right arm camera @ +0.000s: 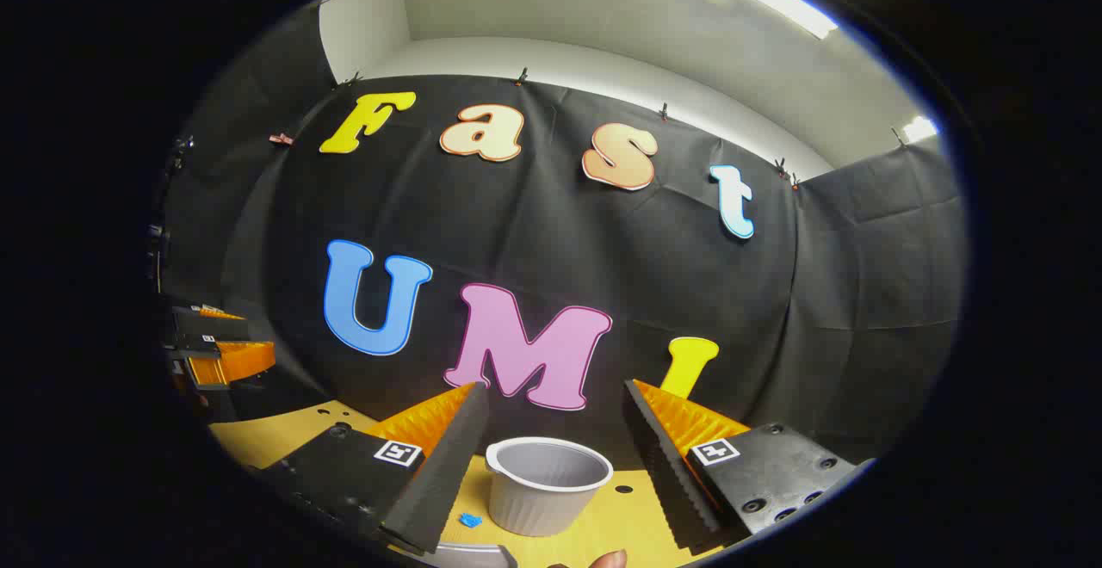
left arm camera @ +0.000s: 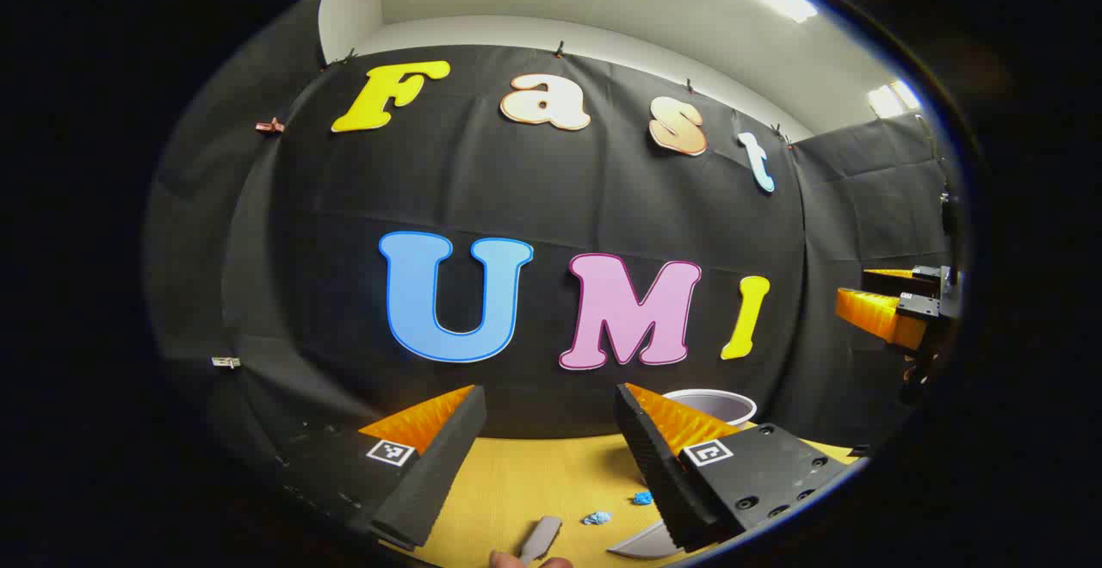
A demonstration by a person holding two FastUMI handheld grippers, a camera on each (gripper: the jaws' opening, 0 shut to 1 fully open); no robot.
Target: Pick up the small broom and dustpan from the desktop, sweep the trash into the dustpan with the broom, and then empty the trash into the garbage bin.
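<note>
Black cloth walls the booth behind a yellow desktop [left arm camera: 525, 482], with a pale ceiling and strip lights above.

Seen in the left gripper view, the left gripper [left arm camera: 551, 465] hangs over the desktop with its 2 fingers spread wide apart and nothing between them. Near the bottom edge between the fingers lies a grey handle [left arm camera: 541, 539], likely the small broom's, though too little of it shows to be sure, with a fingertip [left arm camera: 504, 559] just beside it. To its right sit 2 crumpled blue scraps of trash [left arm camera: 596, 518], close together. A grey curved edge [left arm camera: 641, 542], probably the dustpan, lies at the foot of the right finger, partly hidden by it. Farther off, past the right finger, stands the grey garbage bin [left arm camera: 719, 404]. Far to the right, the right gripper [left arm camera: 887, 301] is raised well above the desktop.

Over in the right gripper view, the right gripper [right arm camera: 551, 465] also has its fingers wide apart, holding nothing. Between them, farther off, the ribbed grey garbage bin [right arm camera: 548, 486] stands upright on the desktop, a blue scrap [right arm camera: 470, 520] just to its left. At far left the left gripper [right arm camera: 219, 348] shows
</note>
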